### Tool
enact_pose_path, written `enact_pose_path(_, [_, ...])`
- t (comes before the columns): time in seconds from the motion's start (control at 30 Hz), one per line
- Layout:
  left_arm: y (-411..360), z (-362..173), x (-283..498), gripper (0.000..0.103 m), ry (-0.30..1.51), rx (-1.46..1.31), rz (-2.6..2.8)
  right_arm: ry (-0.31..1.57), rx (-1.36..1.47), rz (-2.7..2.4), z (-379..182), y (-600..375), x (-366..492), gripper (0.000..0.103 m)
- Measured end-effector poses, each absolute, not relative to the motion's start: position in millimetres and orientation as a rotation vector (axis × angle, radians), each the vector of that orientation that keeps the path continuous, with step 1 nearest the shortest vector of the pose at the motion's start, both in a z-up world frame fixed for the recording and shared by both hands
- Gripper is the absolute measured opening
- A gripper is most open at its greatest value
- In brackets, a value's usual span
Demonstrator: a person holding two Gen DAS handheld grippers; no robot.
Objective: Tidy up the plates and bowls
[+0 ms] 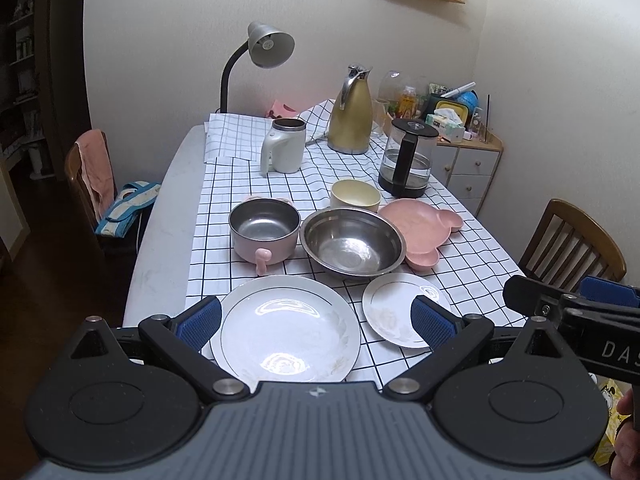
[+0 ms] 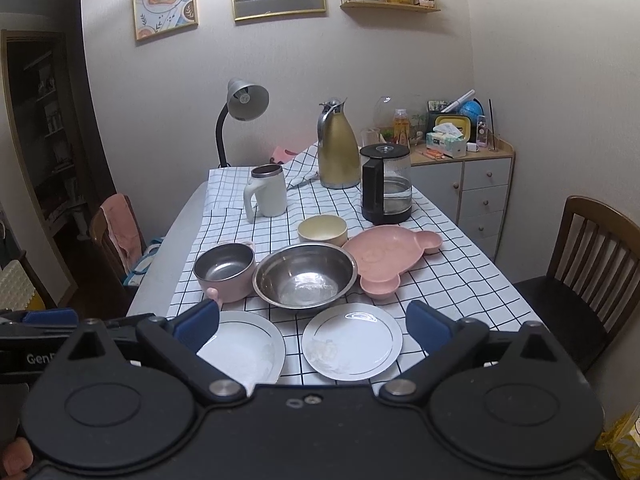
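Checkered cloth covers the counter (image 1: pixel 168 216) and nothing's stacked yet, so I'd say the job hasn't started. Both the left gripper (image 1: pixel 316 322) and right gripper (image 2: pixel 314 326) hang wide open, holding nothing. Just ahead sit the two white plates: the large plate (image 1: pixel 286 328) and small plate (image 2: pixel 352 346). Beyond those, the pink pot (image 1: pixel 264 232), steel bowl (image 1: pixel 352 242), bear plate (image 1: pixel 420 232) and yellow bowl (image 1: pixel 355 196) all look empty.

White letters "DAS", cut off by the frame edge, stand on the right tongs (image 1: pixel 600 344) in the left wrist view. "Gen", likewise cut off, stands on the left tongs (image 2: pixel 38 358) in the right wrist view.
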State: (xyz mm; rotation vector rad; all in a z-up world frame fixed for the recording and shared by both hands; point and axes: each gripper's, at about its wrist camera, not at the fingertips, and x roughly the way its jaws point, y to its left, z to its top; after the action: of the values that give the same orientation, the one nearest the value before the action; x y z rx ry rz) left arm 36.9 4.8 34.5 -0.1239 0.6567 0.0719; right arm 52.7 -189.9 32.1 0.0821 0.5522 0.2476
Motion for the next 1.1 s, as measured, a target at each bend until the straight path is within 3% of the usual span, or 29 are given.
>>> enact_pose_path(1.1, [15,18,51,0.101,0.715,-0.149,0.066,0.640,0.092,0.246,21,-181,67,0.096])
